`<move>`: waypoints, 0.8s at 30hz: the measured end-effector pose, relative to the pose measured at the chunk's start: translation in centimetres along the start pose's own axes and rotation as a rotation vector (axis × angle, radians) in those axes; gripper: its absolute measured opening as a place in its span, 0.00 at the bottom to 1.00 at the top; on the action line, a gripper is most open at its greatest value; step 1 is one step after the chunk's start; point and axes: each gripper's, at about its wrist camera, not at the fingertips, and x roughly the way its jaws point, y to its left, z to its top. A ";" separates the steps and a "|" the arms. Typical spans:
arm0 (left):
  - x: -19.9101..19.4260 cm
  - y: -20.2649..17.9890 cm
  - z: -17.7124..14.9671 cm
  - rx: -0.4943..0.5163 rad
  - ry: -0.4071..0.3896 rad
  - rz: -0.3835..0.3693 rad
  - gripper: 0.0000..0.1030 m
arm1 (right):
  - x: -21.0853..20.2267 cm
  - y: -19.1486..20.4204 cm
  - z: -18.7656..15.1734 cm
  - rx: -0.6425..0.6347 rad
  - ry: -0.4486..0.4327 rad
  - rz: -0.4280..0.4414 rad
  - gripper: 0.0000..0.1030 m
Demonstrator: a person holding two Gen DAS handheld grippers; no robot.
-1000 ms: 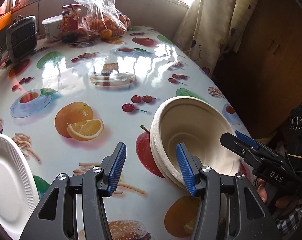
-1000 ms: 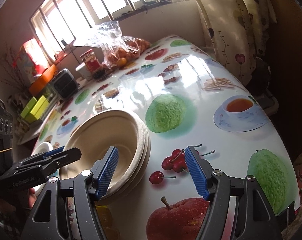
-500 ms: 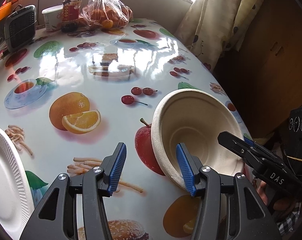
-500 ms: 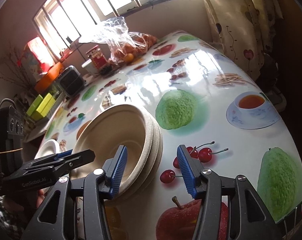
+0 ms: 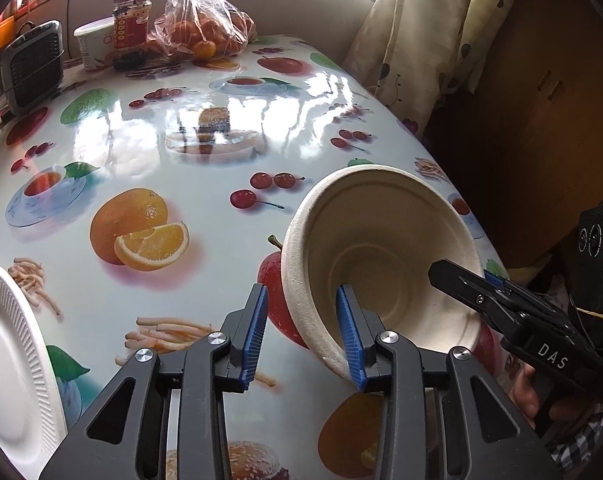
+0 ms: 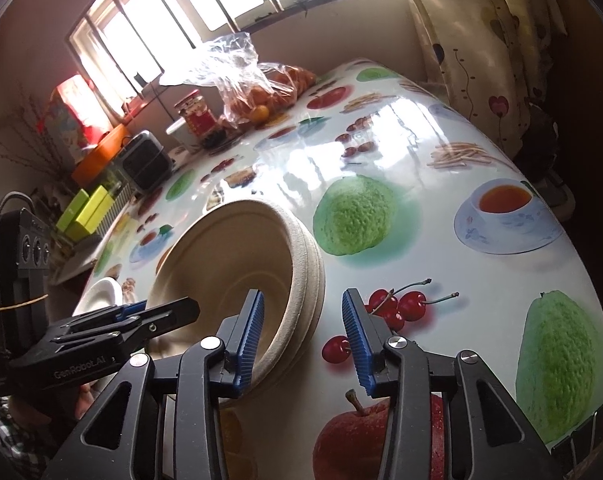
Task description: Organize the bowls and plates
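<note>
Left wrist view: the left claw (image 5: 301, 332) straddles the near-left rim of the stack of bowls (image 5: 381, 256), one blue pad inside the top bowl, the other outside it. Its jaws are closing with the rim between them, but a clear gap remains at the outer pad, so nothing is gripped yet. The stack is tilted, mouth toward the camera, at the near right edge of the worktop (image 5: 149, 152). The right claw (image 5: 497, 292) reaches in from the right at the stack's near-right rim. A white foam plate (image 5: 9, 356) lies well apart at the near left.

Right wrist view: the right claw (image 6: 301, 340) straddles the right side of the same stack (image 6: 237, 264), where layered rims show it is several nested bowls. Its left pad is inside the top bowl; the right pad stands clear over the printed cherries. These jaws are closing too and do not yet pinch. The left claw (image 6: 157, 312) comes in from the left at the near-left rim. The plate (image 6: 101, 292) peeks out behind it.

The step in hand looks like taking hold of the bowls from both sides. Next, each claw must finish its pinch on the rim, and on the same layers, or the nested bowls may slip apart when lifted.
</note>
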 end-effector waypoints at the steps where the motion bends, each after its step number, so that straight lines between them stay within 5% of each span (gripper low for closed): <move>1: 0.0 -0.1 0.0 0.002 0.001 -0.006 0.28 | 0.0 0.0 0.0 0.000 0.000 0.001 0.38; 24: 0.3 -0.4 0.1 0.011 0.004 -0.006 0.23 | 0.2 0.4 -0.1 0.002 0.007 0.009 0.29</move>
